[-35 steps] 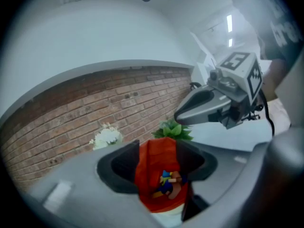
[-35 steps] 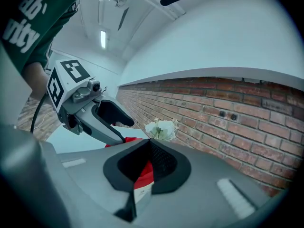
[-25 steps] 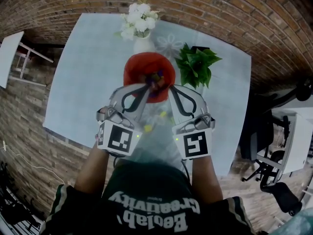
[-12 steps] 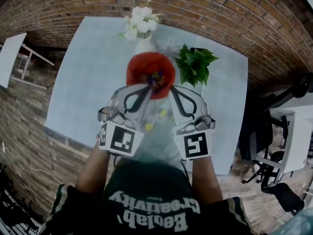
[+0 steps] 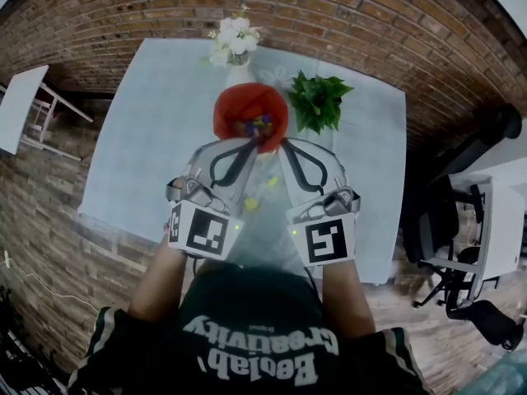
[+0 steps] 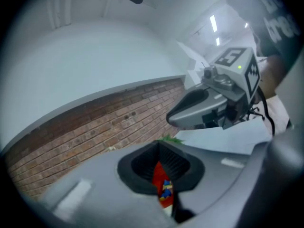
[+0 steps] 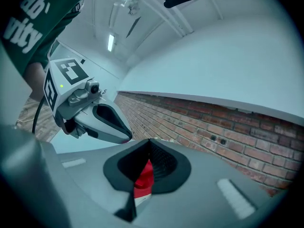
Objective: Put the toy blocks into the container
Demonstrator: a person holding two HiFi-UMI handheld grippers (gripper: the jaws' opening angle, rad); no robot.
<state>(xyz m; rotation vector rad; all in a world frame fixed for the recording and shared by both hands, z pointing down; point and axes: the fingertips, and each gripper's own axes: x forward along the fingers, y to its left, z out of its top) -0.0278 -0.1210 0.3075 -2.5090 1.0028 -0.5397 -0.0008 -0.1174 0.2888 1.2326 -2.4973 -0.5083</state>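
Over the table [image 5: 148, 138], left tongs [image 5: 249, 143] and right tongs [image 5: 283, 143], closed and empty, face the container [image 5: 247, 105]. Earlier, tips overlapped its blocks [image 5: 257, 124].

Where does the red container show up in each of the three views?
Head view: red container upper centre, left of the green plant.
Left gripper view: red sliver low centre, between the left gripper tongs.
Right gripper view: red sliver low centre, between the right gripper tongs.
Shared landmark: brick wall.
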